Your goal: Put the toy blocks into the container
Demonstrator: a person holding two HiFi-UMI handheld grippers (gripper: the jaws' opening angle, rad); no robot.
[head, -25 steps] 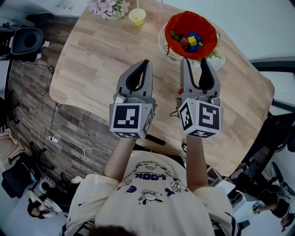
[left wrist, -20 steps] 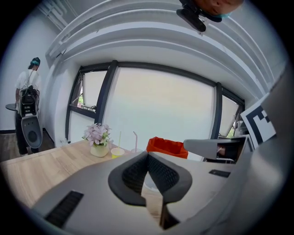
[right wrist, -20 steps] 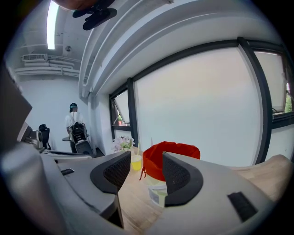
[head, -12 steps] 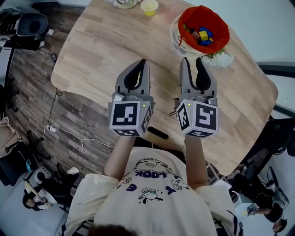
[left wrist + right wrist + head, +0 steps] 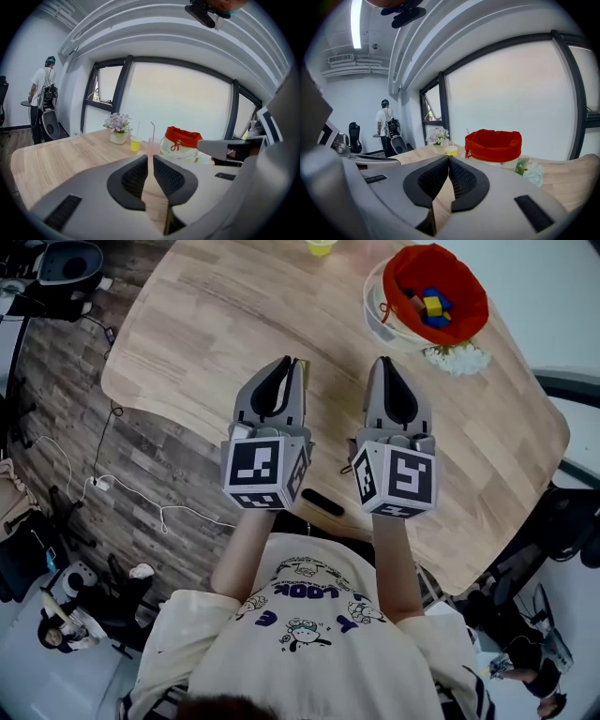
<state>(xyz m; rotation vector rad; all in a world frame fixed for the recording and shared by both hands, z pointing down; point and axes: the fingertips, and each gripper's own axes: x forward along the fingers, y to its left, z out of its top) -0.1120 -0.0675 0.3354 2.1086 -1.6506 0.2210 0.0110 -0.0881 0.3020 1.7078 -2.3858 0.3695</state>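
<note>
Head view: shirt (image 5: 314,648) print "LOOK", inverted, below left gripper (image 5: 294,364).

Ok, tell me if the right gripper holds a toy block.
No, the right gripper has just closed its fingers together, nothing between them.

Wooden table (image 5: 216,324) — a yellow cup (image 5: 135,144) just beside potted flowers (image 5: 117,126) (pinkish blooms) at its far edge.
</note>
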